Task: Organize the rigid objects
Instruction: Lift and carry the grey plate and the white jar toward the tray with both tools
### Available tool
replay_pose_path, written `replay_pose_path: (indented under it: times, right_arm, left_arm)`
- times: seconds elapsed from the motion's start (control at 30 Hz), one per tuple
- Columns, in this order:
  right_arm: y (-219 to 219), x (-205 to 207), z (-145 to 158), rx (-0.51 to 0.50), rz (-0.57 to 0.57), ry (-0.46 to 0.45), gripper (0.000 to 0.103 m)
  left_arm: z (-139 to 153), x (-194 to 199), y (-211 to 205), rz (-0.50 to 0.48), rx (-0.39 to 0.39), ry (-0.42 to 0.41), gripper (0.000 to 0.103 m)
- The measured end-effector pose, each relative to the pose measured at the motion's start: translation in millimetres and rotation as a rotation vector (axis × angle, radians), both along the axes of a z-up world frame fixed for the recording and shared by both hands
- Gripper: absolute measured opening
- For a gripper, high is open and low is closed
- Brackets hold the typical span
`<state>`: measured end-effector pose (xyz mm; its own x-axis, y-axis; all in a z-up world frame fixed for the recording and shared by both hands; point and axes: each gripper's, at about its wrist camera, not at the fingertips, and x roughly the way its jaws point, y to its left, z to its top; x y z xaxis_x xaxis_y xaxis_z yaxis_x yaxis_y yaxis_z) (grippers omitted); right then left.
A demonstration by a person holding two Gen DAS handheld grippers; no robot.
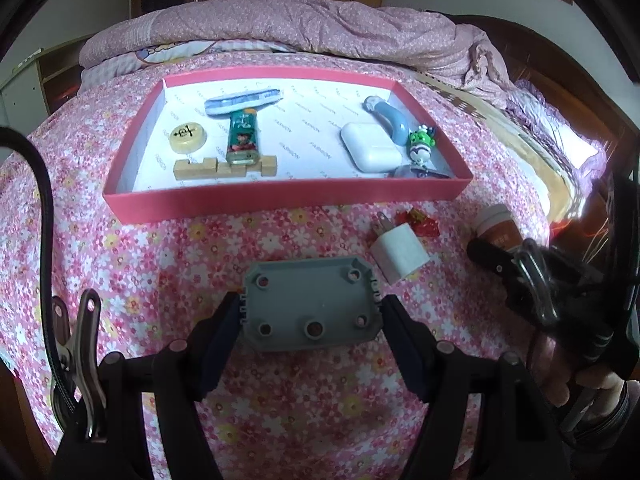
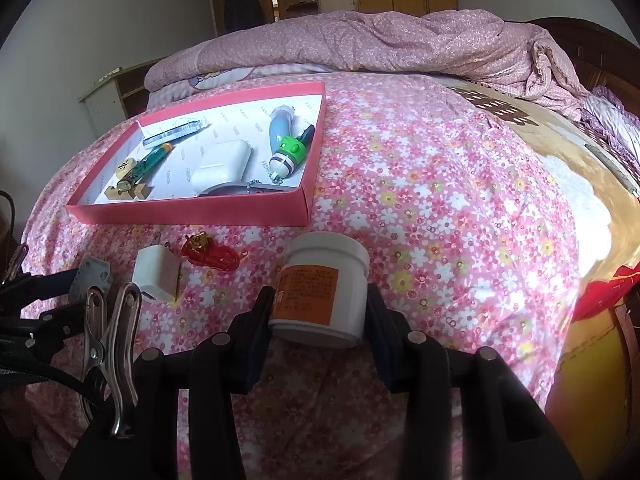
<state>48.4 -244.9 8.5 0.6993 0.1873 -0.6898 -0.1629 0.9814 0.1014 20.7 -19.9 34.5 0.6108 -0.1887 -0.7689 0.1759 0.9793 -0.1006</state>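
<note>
A red shallow box lies on the flowered bed and holds several small items: a white earbud case, a green lighter, a wooden block and a green toy keychain. My left gripper is shut on a grey plastic plate, also seen in the right wrist view. My right gripper is shut on a white jar with an orange label. A white charger plug and a red wrapped trinket lie in front of the box.
A rumpled pink quilt is piled behind the box. A brown wooden headboard rises at the right, with a gold-patterned pillow below it. Wardrobes and a shelf stand along the far wall.
</note>
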Motion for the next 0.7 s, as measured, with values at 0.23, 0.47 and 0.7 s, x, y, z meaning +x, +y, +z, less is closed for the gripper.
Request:
replay_pose_path:
  times: [0.23,0.47,0.7]
  right_arm:
    - [-4,-9,17,0.030,0.003,-0.044,0.043]
    - [-3,-10,26,0.094,0.024,-0.030,0.043]
    - [9,-13,33,0.097,0.055,-0.035,0.043]
  left_arm:
    - [15,7,8,0.018,-0.006,-0.046,0.074]
    - [24,14,23,0.051,-0.005,-0.069,0.074]
    - [39,31,33,0.068,0.012,-0.104,0.074]
